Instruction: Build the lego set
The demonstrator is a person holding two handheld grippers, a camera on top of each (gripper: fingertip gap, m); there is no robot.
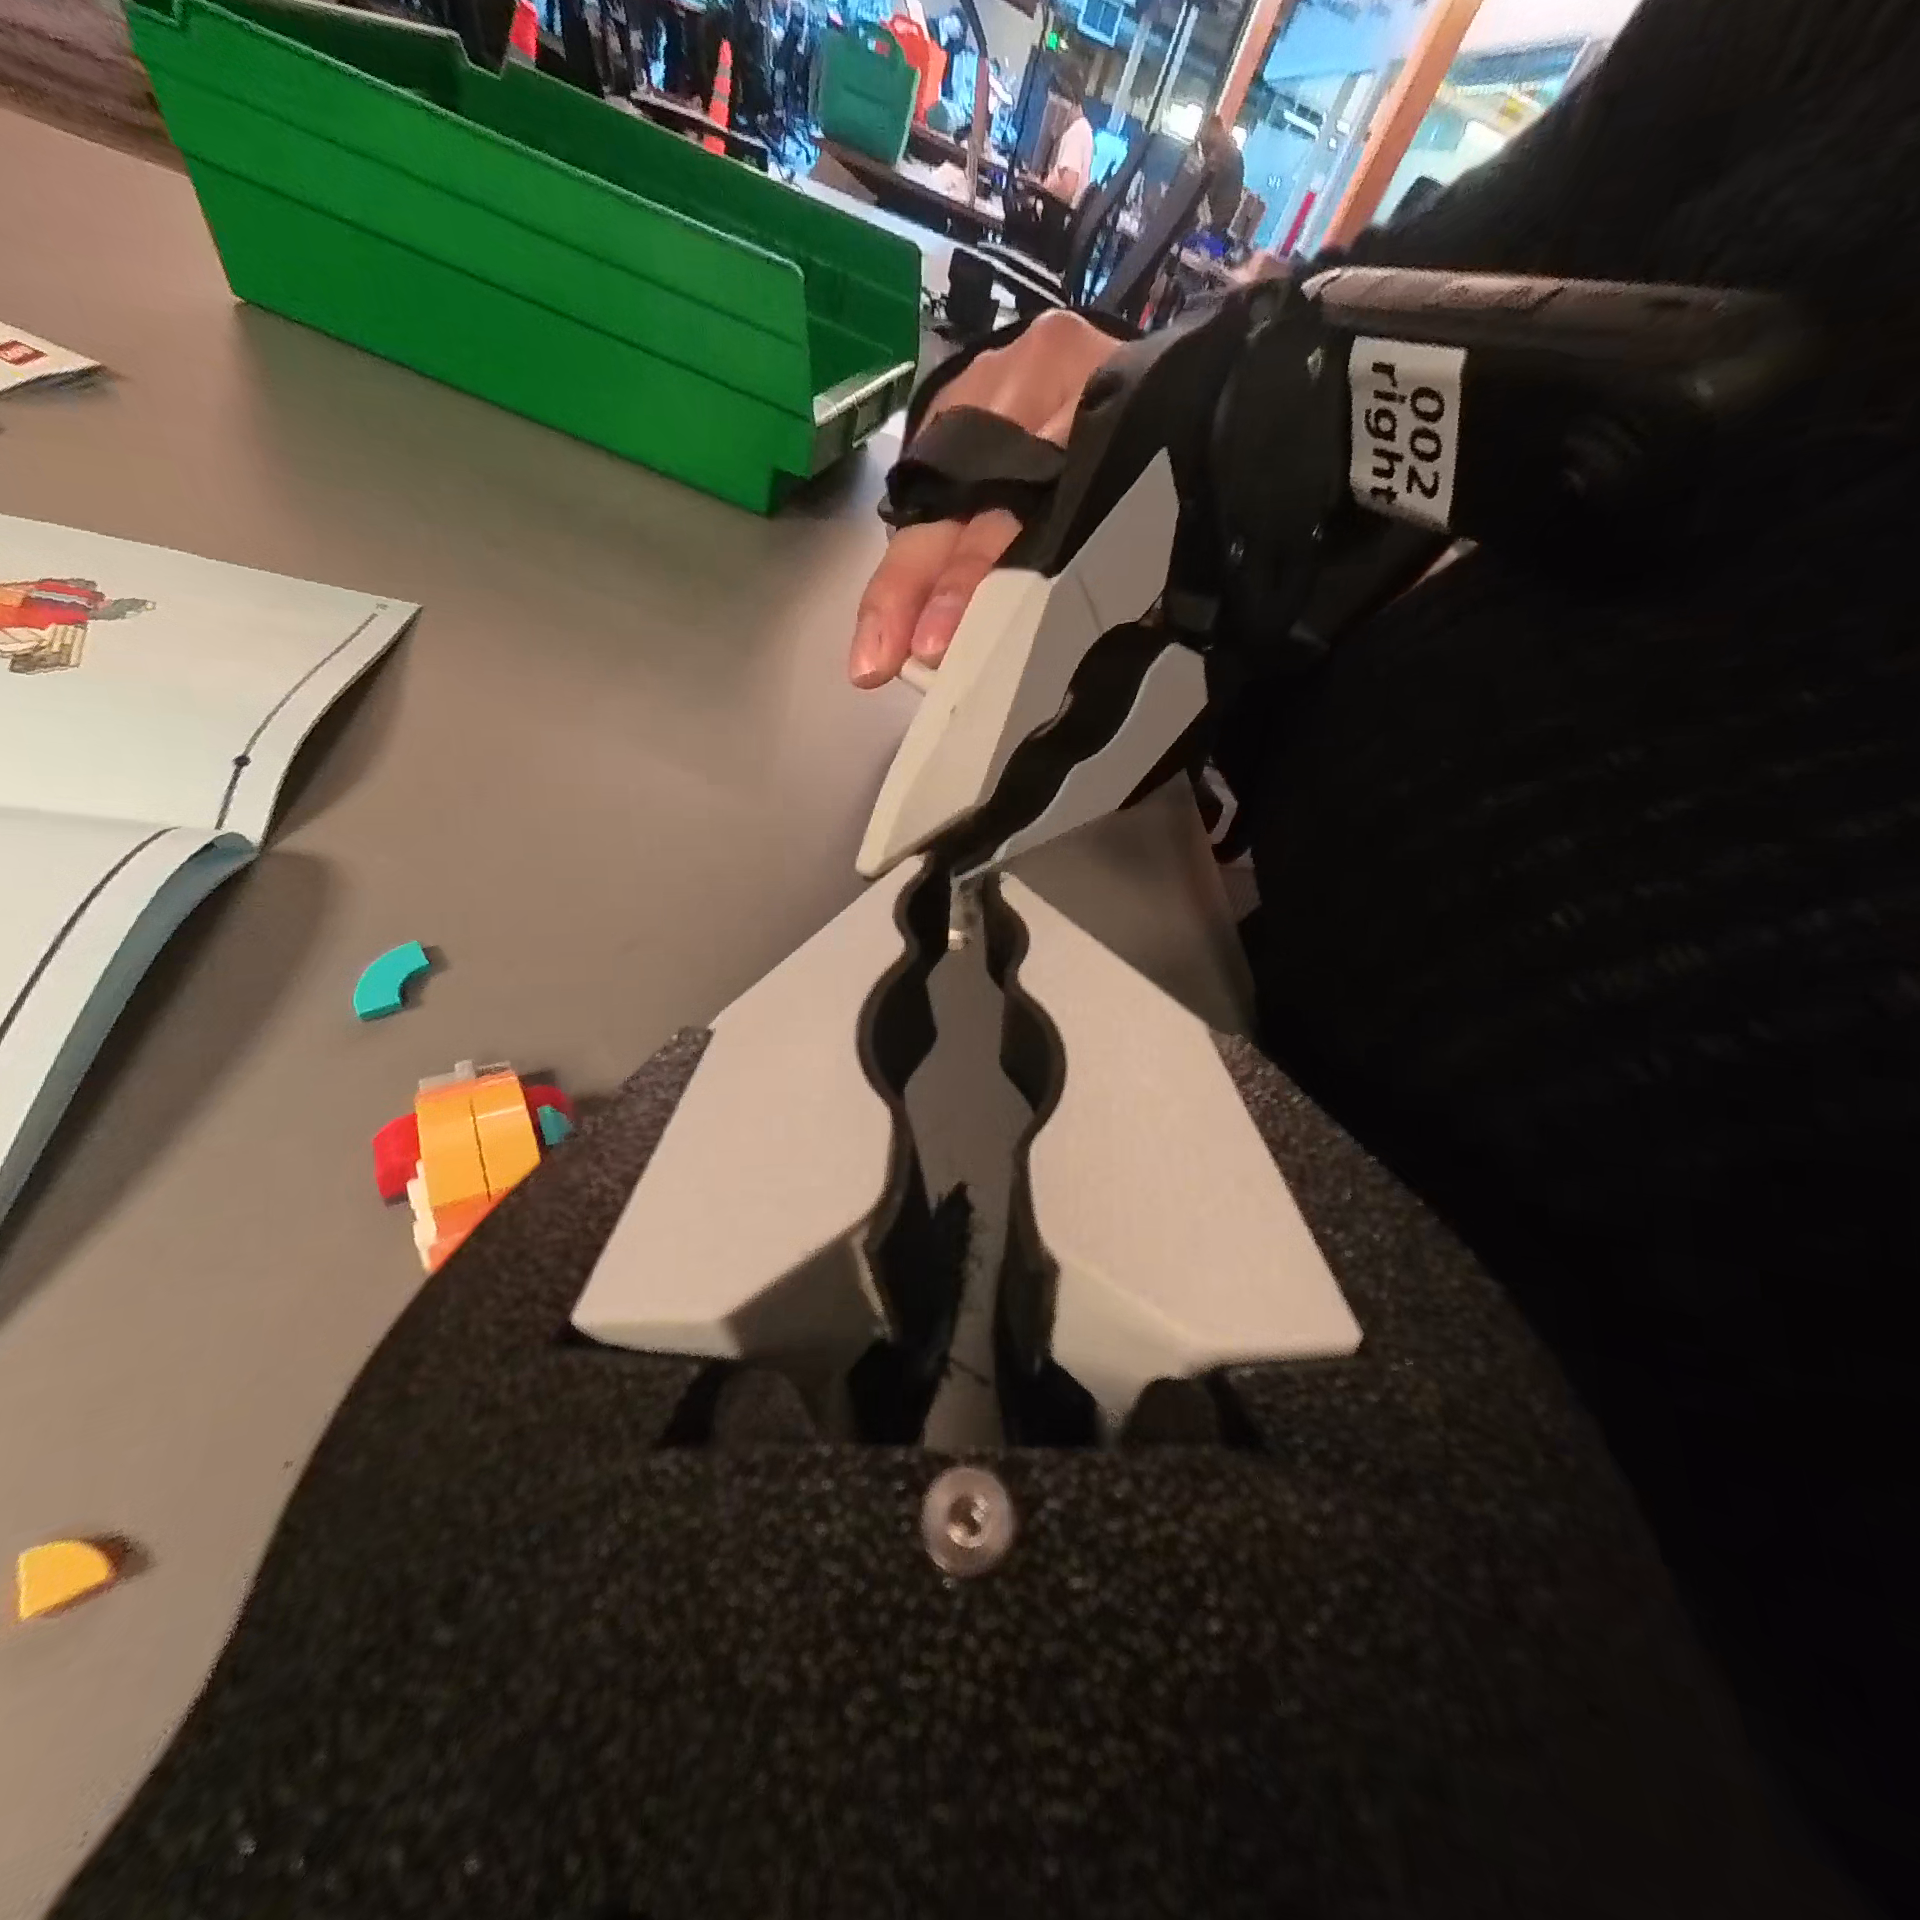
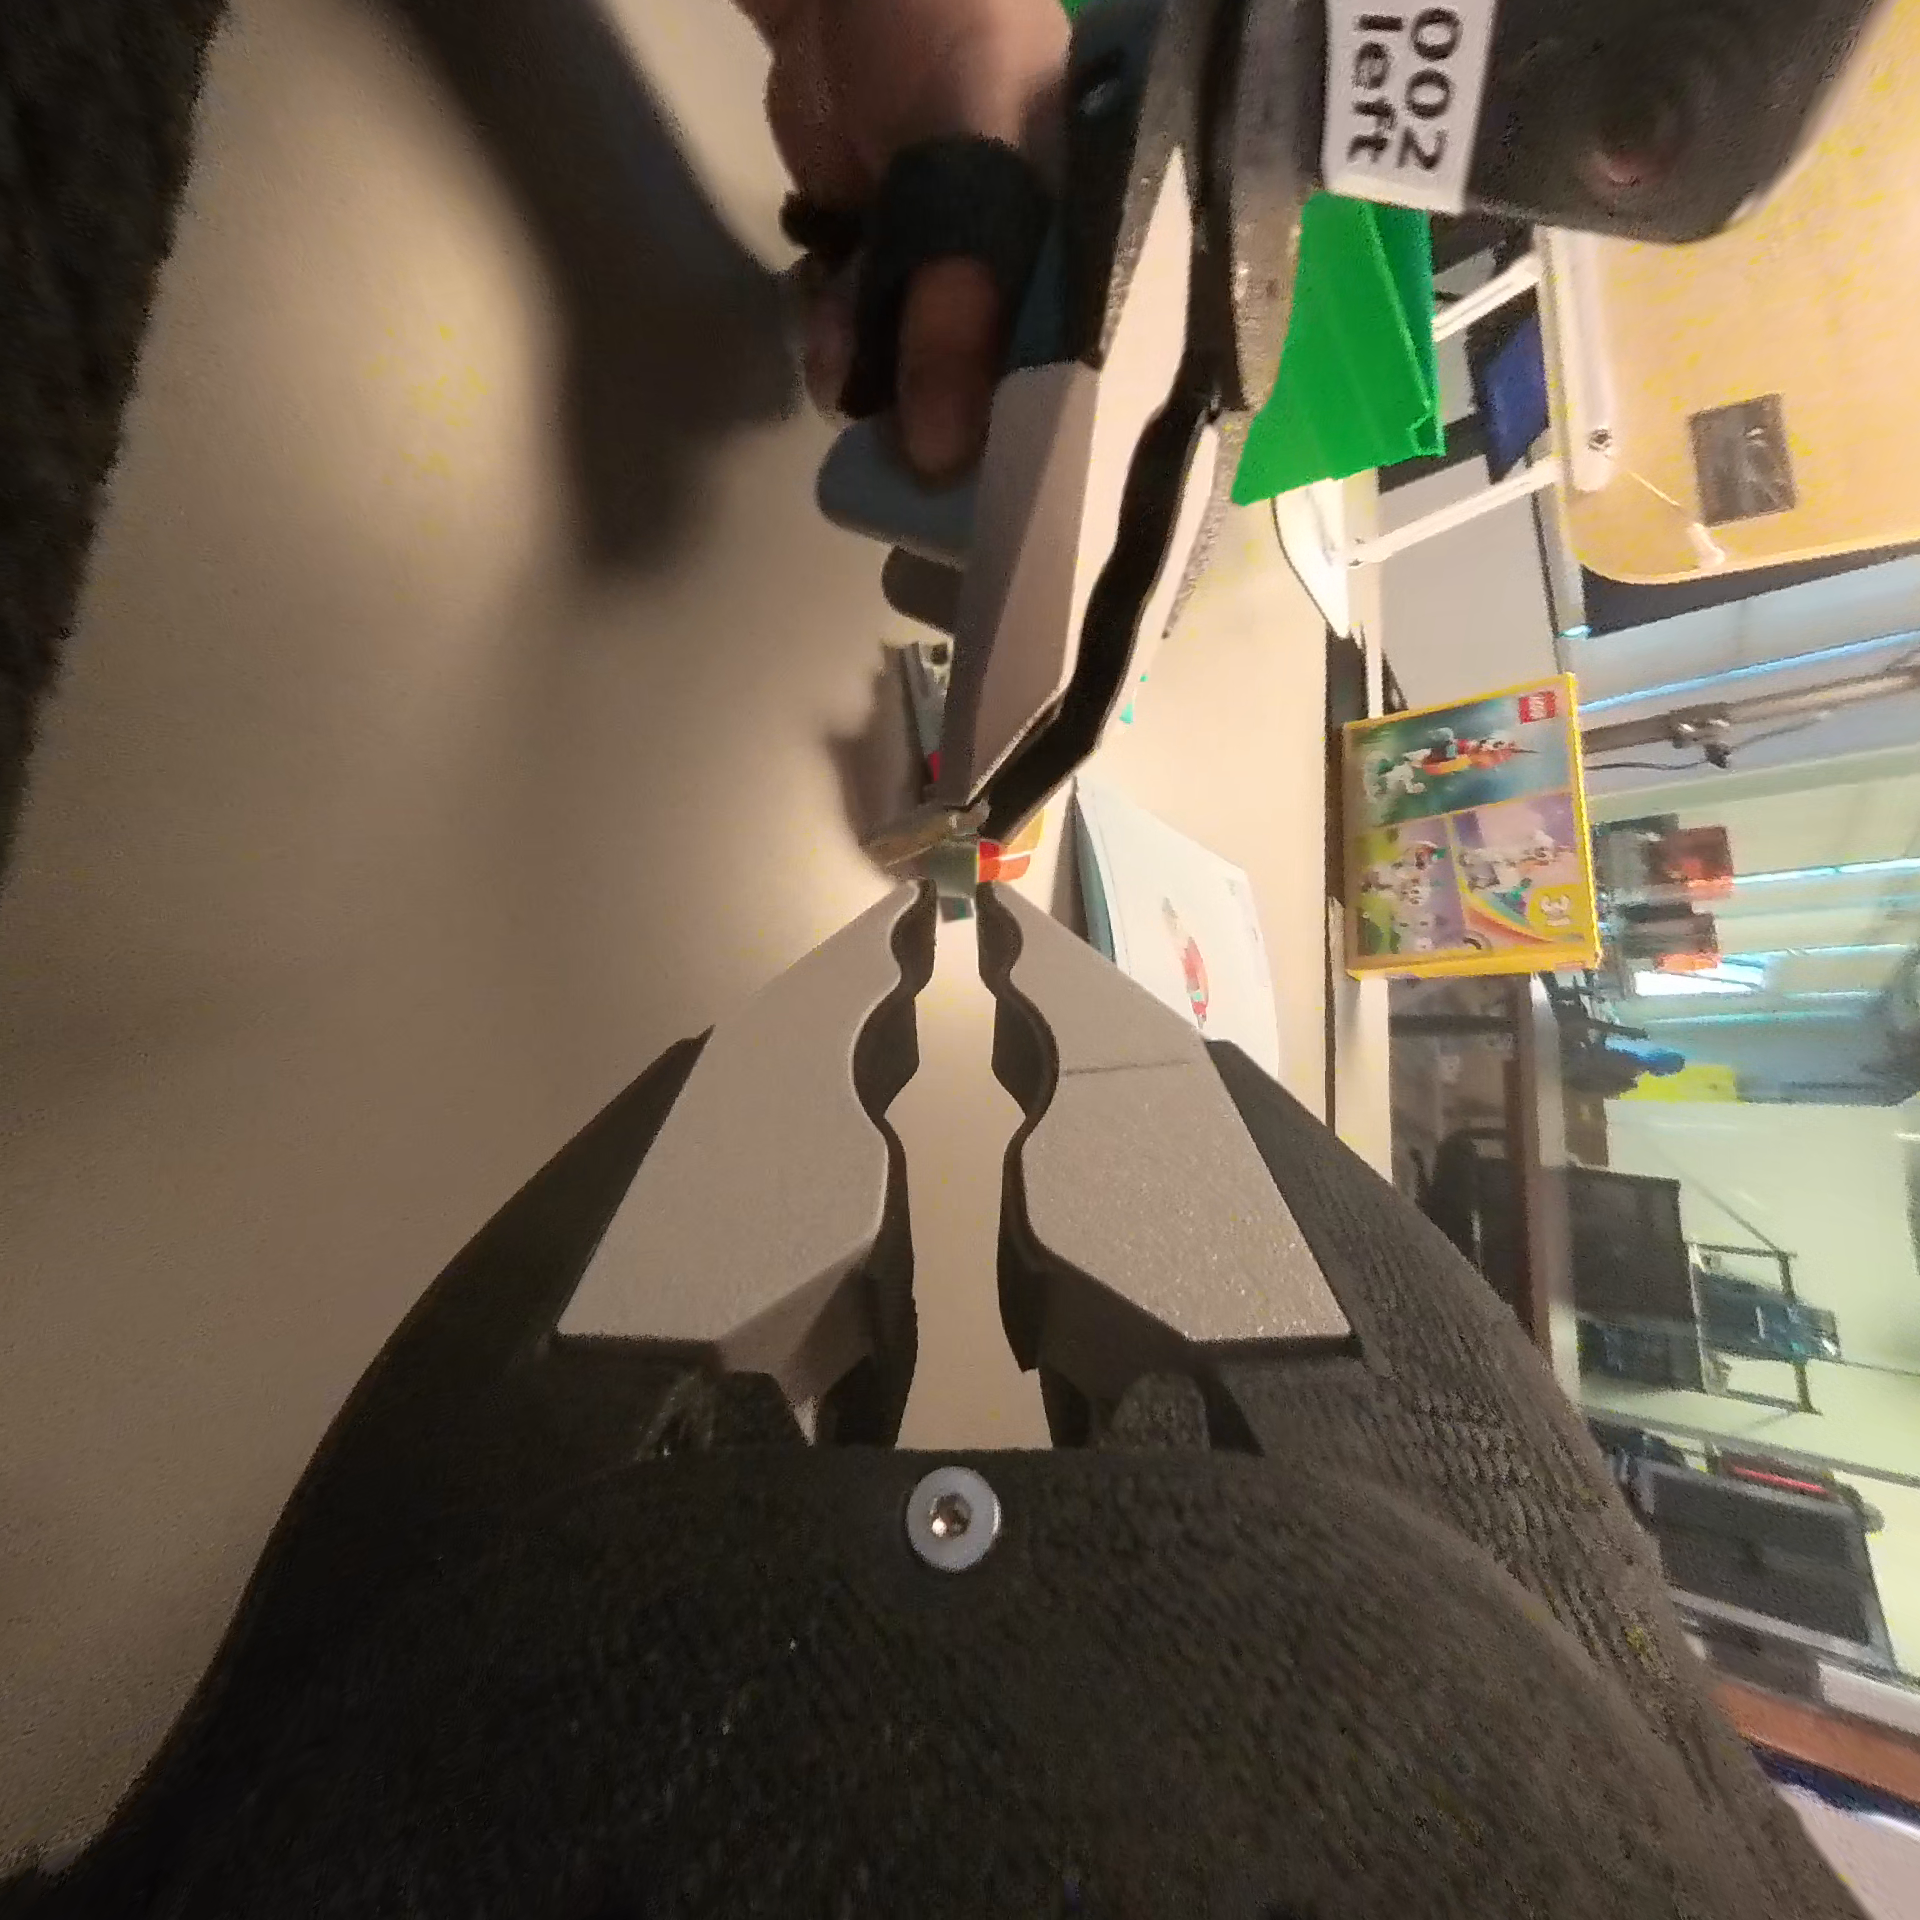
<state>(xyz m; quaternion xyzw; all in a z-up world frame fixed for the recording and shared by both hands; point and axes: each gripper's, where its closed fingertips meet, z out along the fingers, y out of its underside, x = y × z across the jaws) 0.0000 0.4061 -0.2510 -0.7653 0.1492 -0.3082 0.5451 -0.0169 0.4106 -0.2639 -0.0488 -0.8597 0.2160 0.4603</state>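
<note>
My left gripper (image 1: 954, 896) and right gripper (image 2: 956, 909) meet tip to tip above the grey table (image 1: 623, 675). Both are shut on one small lego assembly (image 2: 971, 862) of grey, teal and red-orange parts. In the left wrist view only a grey sliver of that small lego assembly (image 1: 961, 916) shows between the tips. The right gripper (image 1: 935, 857) comes down from the upper right there. The left gripper (image 2: 961, 816) comes down from the top of the right wrist view. A partly built orange, red and white model (image 1: 468, 1153) lies on the table to the left.
A teal curved tile (image 1: 390, 982) and a yellow quarter tile (image 1: 57, 1579) lie loose on the table. An open instruction booklet (image 1: 156, 727) is at the left. A green bin (image 1: 520, 239) stands at the back. The set's box (image 2: 1465, 831) stands farther off. The grippers are tip to tip, or close to it.
</note>
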